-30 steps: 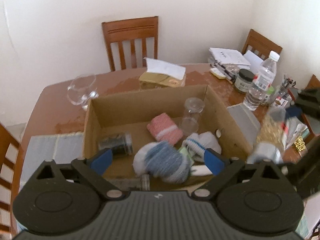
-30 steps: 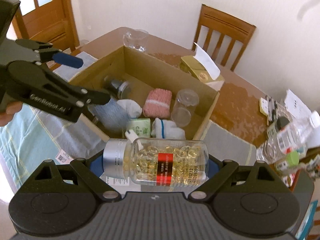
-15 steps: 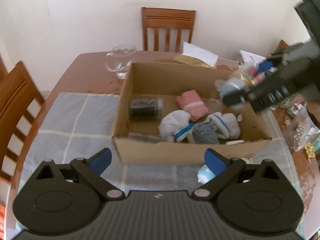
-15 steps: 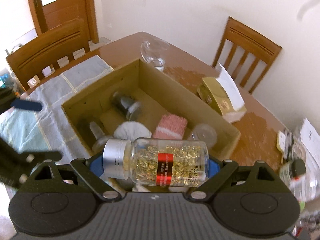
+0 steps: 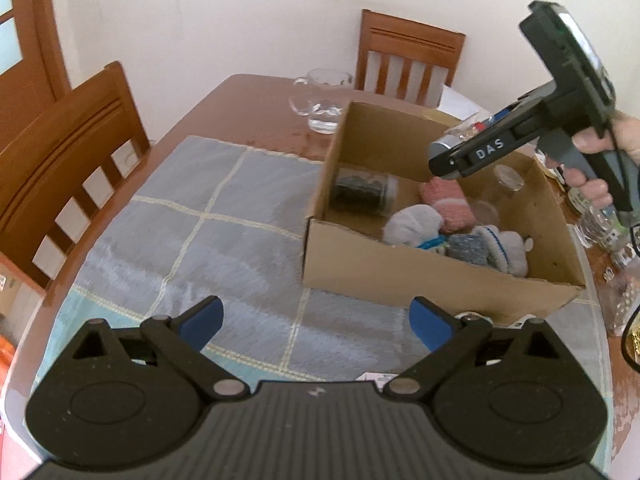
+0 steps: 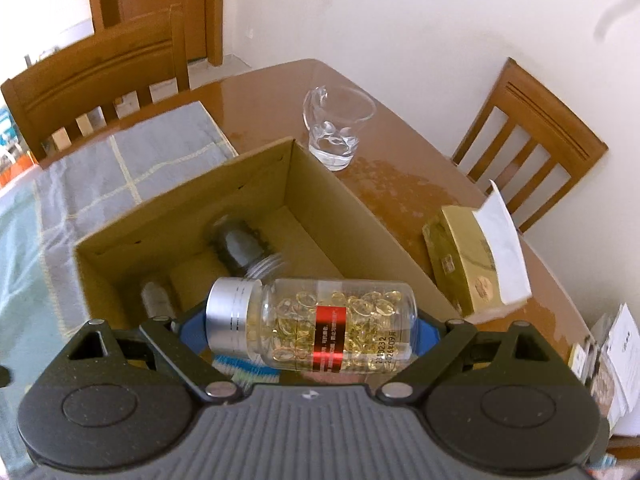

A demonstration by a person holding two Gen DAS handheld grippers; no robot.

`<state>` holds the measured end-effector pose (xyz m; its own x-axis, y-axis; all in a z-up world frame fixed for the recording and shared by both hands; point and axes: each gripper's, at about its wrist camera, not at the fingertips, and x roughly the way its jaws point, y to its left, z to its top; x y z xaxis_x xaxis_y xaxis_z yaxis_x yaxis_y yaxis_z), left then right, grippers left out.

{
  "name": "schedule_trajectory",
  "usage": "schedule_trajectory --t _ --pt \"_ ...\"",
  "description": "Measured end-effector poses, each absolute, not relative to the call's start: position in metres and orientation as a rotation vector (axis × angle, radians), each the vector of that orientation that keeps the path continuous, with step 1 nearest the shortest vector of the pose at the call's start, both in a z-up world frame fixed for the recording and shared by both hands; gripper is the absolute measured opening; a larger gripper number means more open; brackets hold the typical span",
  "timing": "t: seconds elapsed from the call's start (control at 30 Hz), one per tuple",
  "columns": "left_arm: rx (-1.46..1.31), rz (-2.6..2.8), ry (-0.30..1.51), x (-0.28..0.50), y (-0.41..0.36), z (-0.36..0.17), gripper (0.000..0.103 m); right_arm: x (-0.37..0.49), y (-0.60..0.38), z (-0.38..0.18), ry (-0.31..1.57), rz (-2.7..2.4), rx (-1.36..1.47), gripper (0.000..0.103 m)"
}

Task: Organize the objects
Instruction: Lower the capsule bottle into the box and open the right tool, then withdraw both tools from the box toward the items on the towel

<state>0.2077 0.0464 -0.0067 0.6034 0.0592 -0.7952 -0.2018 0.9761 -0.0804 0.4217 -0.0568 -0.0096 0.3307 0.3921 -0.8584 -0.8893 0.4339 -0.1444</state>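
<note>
Nearest in the right wrist view, the right gripper is clamped on a clear capsule bottle, which lies sideways between the blue pads with its silver cap to the left and a red label at its middle; the bottle hangs above the open cardboard box. The left gripper is spread wide with nothing between its fingers, held over the grey checked cloth just short of the box's near wall. Inside the box lie rolled socks, a pink cloth roll and a dark jar on its side; something pale lies beside the jar, perhaps another small bottle. Beyond the box a glass cup stands on the wooden table; a gold box lies to the right; wooden chairs stand farthest off.
</note>
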Motion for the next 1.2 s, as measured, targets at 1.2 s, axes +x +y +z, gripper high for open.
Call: schedule_trajectory --t 1.2 --pt "-0.015 0.089 0.965 0.201 0.033 -0.033 0.099 0.337 -0.137 -0.006 0.853 0.793 -0.609 0.103"
